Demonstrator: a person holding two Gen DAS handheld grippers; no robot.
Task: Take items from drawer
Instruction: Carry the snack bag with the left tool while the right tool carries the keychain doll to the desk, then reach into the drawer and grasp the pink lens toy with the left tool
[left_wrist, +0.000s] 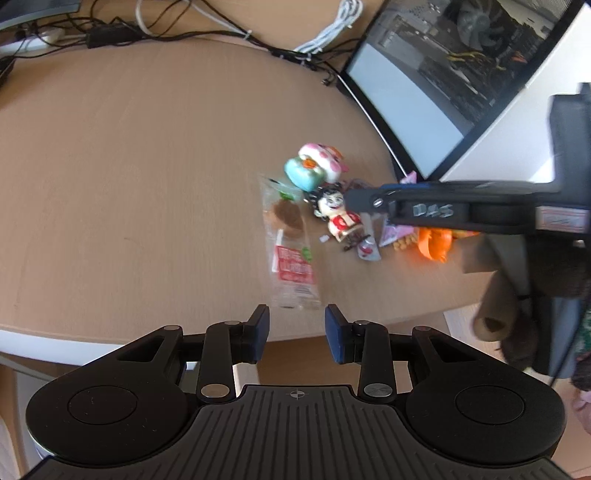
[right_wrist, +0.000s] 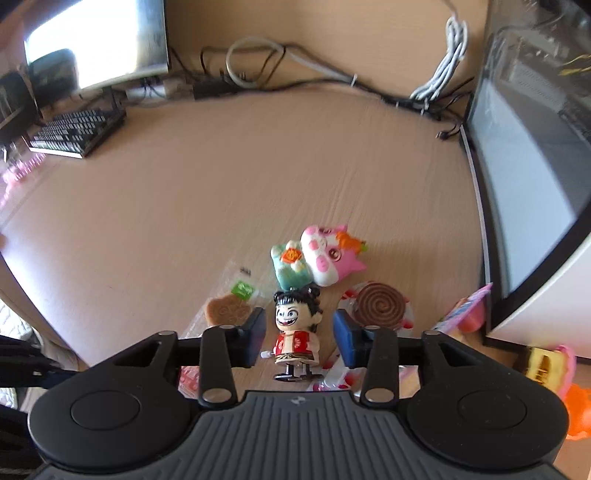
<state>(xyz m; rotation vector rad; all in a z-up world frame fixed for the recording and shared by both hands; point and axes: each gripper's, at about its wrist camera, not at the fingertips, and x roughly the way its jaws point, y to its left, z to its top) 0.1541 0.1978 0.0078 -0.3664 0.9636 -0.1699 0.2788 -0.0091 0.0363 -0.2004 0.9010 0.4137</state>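
Right tongs (right_wrist: 299, 334) gape above the wind-up figure (right_wrist: 295, 332) on the desk (right_wrist: 184, 206).

figurine (right_wrist: 295, 328) on desk (right_wrist: 184, 206), squishies (right_wrist: 317, 258) behind, PC case (right_wrist: 535, 166) right

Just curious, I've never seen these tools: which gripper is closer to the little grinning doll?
The right gripper: its open fingers sit on either side of the doll. The left gripper hangs back at the table's near edge, open and empty.
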